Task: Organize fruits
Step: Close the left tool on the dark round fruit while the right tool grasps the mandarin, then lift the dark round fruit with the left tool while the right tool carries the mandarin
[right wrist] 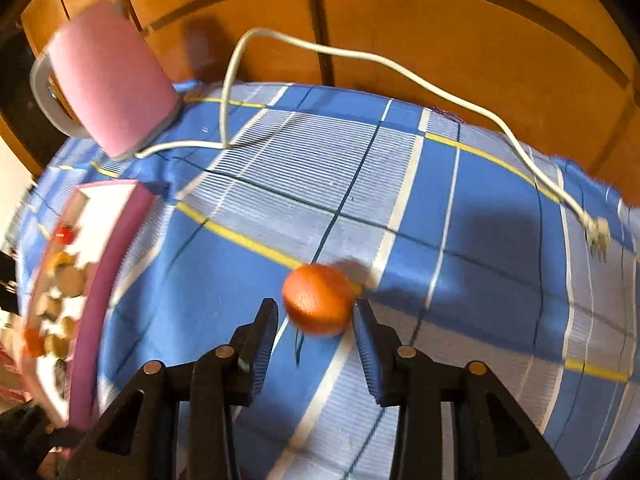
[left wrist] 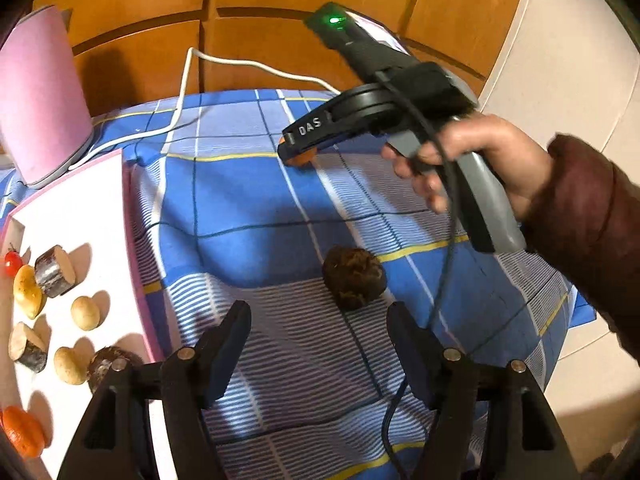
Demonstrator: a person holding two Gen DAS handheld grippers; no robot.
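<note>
A dark brown round fruit [left wrist: 354, 278] lies on the blue checked cloth just beyond my left gripper [left wrist: 320, 320], which is open with nothing between its fingers. An orange [right wrist: 318, 300] rests on the cloth between the tips of my right gripper [right wrist: 316, 314]; the jaws stand open, the right pad close to the peel and the left one apart from it. In the left wrist view a hand holds the right gripper [left wrist: 294, 152] over that orange [left wrist: 301, 160]. A white tray [left wrist: 100, 208] with a pink rim at the left holds several fruits and small log pieces, among them another orange [left wrist: 22, 432].
A pink kettle [left wrist: 44, 92] stands at the back left behind the tray [right wrist: 108, 216]. Its white cable [right wrist: 360, 56] runs across the back of the cloth to a plug [right wrist: 596, 236] at the right. Wooden cabinet doors close the back. The table edge drops off at the right.
</note>
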